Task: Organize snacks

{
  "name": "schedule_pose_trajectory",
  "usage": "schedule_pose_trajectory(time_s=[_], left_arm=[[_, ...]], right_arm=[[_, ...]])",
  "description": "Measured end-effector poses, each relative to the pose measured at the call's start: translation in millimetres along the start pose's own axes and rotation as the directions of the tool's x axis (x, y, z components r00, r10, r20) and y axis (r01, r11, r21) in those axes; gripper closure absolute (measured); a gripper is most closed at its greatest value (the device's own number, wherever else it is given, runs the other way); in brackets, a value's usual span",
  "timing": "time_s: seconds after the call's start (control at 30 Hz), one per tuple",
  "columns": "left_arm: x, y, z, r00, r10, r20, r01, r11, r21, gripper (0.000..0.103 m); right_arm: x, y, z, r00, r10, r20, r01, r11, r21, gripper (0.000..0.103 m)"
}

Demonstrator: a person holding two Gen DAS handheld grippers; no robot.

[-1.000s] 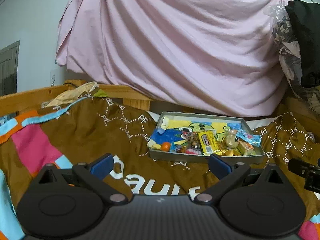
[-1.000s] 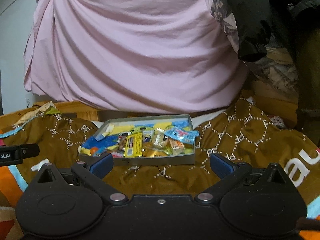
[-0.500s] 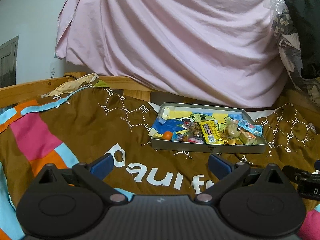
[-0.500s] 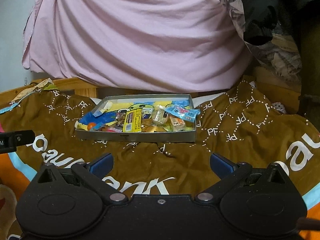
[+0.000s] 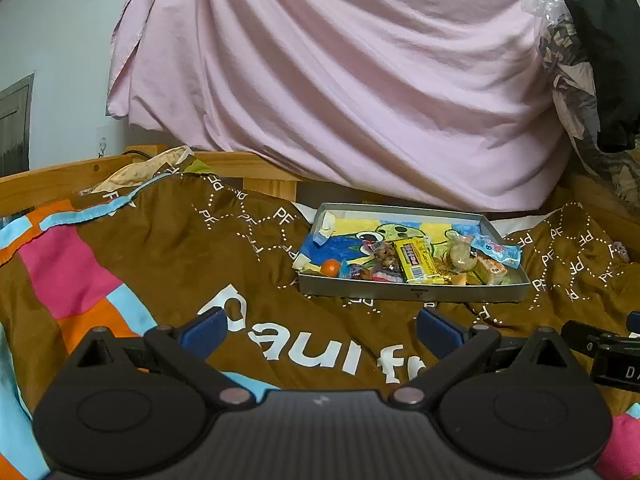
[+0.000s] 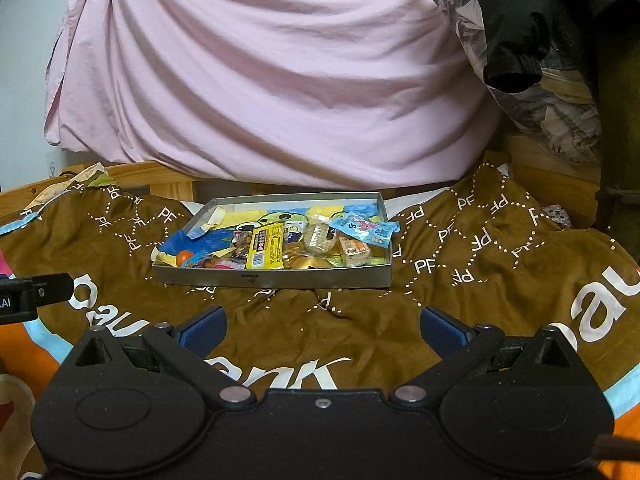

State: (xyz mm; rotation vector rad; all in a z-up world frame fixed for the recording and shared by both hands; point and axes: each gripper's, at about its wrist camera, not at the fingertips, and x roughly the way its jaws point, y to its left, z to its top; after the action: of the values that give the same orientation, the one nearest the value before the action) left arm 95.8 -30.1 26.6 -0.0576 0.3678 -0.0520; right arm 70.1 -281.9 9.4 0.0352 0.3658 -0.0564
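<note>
A shallow grey tin tray (image 5: 412, 292) (image 6: 276, 279) lies on a brown blanket, with several wrapped snacks piled along its near side. Among them are a yellow bar (image 5: 416, 260) (image 6: 266, 249), a small orange ball (image 5: 331, 267) (image 6: 184, 257) and a light blue packet (image 5: 496, 249) (image 6: 366, 230). My left gripper (image 5: 320, 330) hovers open above the blanket, short of the tray and a little to its left. My right gripper (image 6: 322, 330) is open too, straight in front of the tray, with nothing between its fingers.
The brown blanket (image 5: 168, 248) (image 6: 480, 264) with white lettering and pink, orange and blue patches covers a bed. A pink sheet (image 5: 340, 80) hangs behind the tray. A wooden bed frame (image 5: 60, 178) runs at the back left. Dark clothes (image 6: 516, 24) hang at the upper right.
Both grippers have drawn back and risen slightly, so the tray sits higher and smaller in view. Both stay open and nothing in the tray has moved.
</note>
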Motion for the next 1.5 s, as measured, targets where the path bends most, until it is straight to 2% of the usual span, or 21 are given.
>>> schedule_pose_trajectory(time_s=[1.4, 1.5], left_arm=[[0.5, 1.2, -2.4, 1.000, 0.007, -0.008, -0.007, 1.000, 0.001, 0.000], [0.1, -0.8, -3.2, 1.000, 0.029, -0.009, -0.029, 0.999, 0.024, 0.000]], right_arm=[[1.1, 2.7, -1.8, 1.000, 0.010, -0.013, -0.010, 1.000, -0.015, 0.001], [1.1, 2.7, -1.7, 1.000, 0.009, -0.013, -0.010, 1.000, -0.014, 0.001]])
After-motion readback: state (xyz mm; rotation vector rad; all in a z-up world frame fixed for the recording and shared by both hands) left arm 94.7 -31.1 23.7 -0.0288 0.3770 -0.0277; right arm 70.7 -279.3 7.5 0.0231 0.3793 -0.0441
